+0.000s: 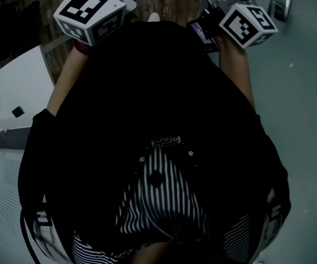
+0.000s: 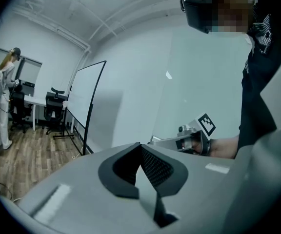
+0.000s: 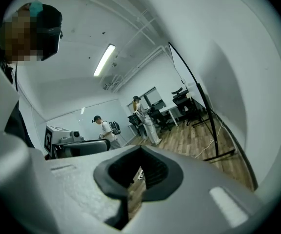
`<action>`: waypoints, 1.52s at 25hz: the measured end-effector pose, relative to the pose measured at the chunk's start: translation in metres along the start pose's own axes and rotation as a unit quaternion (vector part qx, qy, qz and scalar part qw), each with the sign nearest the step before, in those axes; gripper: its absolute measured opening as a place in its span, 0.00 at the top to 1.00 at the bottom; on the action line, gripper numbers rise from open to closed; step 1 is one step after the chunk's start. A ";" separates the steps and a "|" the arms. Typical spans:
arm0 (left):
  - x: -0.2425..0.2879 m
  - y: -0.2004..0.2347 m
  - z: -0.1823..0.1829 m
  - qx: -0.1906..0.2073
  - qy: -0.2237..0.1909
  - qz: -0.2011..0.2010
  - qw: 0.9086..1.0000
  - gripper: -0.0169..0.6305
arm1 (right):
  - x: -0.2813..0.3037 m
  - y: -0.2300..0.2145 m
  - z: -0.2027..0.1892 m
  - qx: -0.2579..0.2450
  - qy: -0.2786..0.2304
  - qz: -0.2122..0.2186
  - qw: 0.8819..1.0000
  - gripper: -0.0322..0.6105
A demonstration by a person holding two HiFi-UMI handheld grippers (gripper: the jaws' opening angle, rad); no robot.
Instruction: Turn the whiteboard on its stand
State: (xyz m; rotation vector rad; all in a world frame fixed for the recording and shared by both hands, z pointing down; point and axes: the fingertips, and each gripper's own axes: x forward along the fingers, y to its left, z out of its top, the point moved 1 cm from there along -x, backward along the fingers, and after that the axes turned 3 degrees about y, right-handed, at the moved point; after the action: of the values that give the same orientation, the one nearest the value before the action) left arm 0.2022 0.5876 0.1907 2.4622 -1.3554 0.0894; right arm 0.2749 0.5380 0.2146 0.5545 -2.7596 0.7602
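Note:
The whiteboard (image 2: 88,97) stands upright on its black stand across the room in the left gripper view, seen nearly edge-on. In the right gripper view its black frame (image 3: 197,95) and white face (image 3: 243,82) fill the right side, with the stand's foot (image 3: 219,154) on the wood floor. My left gripper (image 2: 140,147) is shut with nothing in it and far from the board. My right gripper (image 3: 140,150) is shut and empty too. In the head view only their marker cubes, left (image 1: 89,12) and right (image 1: 247,23), show above my black shirt.
A desk with office chairs (image 2: 52,104) stands behind the whiteboard. One person (image 2: 4,99) stands far left; two others (image 3: 105,128) (image 3: 144,114) are across the room. A cable (image 3: 213,139) lies on the floor by the stand. A white wall (image 2: 145,82) runs behind the board.

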 end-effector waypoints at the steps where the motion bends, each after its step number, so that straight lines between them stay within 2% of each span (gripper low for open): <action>1: -0.001 0.002 0.000 0.000 -0.001 0.007 1.000 0.98 | -0.001 0.001 -0.001 -0.005 0.000 0.002 1.000 0.95; 7: -0.002 0.001 0.009 -0.026 -0.017 0.016 0.999 0.98 | -0.003 0.003 0.000 -0.066 0.015 -0.009 0.998 0.95; 10: -0.001 -0.001 0.008 -0.013 -0.005 0.008 1.000 0.98 | -0.001 -0.003 0.005 -0.053 0.015 -0.010 0.998 0.95; 13: 0.000 -0.002 0.005 -0.018 0.002 0.000 1.000 0.98 | -0.008 -0.007 0.004 -0.045 0.012 -0.019 0.999 0.95; 21: 0.005 -0.007 -0.002 -0.007 0.001 -0.037 0.999 0.98 | -0.028 -0.022 -0.028 -0.007 0.007 -0.086 0.996 0.95; 25: 0.005 -0.009 -0.001 0.008 0.007 -0.041 0.999 0.99 | -0.034 -0.014 -0.026 -0.009 0.001 -0.097 0.995 0.95; 29: 0.007 -0.016 0.006 0.020 0.006 -0.064 0.998 0.98 | -0.041 -0.009 -0.021 -0.007 -0.010 -0.113 0.993 0.95; 38: 0.022 -0.007 -0.021 0.023 0.019 -0.099 0.995 0.98 | -0.031 -0.026 -0.047 0.005 -0.024 -0.137 0.990 0.95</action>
State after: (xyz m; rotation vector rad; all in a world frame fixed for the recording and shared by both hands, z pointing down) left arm 0.2218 0.5799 0.2136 2.6047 -1.0990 0.1213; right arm 0.3188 0.5512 0.2562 0.9428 -2.6448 0.7025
